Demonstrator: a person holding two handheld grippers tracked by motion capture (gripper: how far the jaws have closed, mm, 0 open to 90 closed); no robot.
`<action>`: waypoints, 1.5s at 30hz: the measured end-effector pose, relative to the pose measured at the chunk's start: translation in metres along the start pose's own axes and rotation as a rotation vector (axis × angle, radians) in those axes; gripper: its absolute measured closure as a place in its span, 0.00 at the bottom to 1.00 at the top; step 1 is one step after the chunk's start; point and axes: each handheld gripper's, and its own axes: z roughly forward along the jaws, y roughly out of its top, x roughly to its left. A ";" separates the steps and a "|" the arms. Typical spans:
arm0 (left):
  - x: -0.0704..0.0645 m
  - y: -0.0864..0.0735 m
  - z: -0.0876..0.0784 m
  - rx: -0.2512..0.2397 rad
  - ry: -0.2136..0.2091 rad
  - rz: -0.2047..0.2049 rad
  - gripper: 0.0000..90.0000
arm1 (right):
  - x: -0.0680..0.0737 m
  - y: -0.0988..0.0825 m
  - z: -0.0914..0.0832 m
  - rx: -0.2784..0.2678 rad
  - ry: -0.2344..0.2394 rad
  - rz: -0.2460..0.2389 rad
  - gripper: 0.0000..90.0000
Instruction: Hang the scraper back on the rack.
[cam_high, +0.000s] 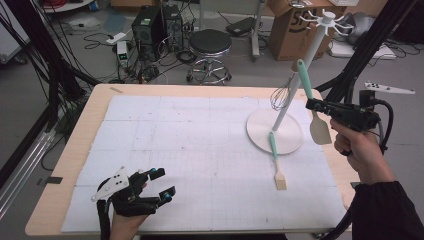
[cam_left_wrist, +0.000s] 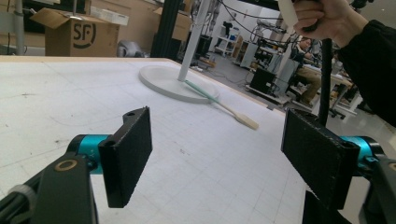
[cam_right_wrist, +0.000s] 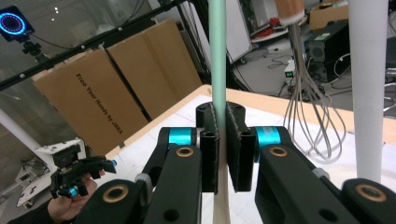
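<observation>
My right gripper (cam_high: 311, 105) is shut on a spatula (cam_high: 320, 131) with a mint-green handle and a cream blade, held upright in the air beside the white rack pole (cam_high: 292, 100). In the right gripper view the pads clamp the spatula handle (cam_right_wrist: 216, 56) between them, with the right gripper (cam_right_wrist: 222, 144) pointing toward a hanging wire whisk (cam_right_wrist: 308, 116). A second green-handled spatula (cam_high: 276, 167) lies on the mat, its handle end on the rack's round base (cam_high: 260, 132). My left gripper (cam_high: 165, 183) rests open at the near left of the table, with nothing between its pads (cam_left_wrist: 126, 154).
The whisk (cam_high: 281, 96) hangs from the rack by the pole. A white gridded mat (cam_high: 200, 145) covers the wooden table. Behind the table stand a stool (cam_high: 210, 47), computer cases (cam_high: 150, 27) and cardboard boxes (cam_high: 292, 30). A black frame leg (cam_high: 365, 50) rises at right.
</observation>
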 end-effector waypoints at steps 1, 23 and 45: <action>0.000 0.000 0.000 0.000 0.000 0.000 0.28 | 0.000 0.002 0.000 -0.003 0.004 0.000 0.94; 0.001 0.000 -0.001 -0.004 0.000 -0.001 0.28 | 0.003 0.034 -0.017 -0.142 0.019 -0.006 0.94; 0.000 0.000 -0.001 -0.006 -0.004 -0.004 0.28 | -0.002 0.033 -0.022 -0.170 0.022 0.001 0.94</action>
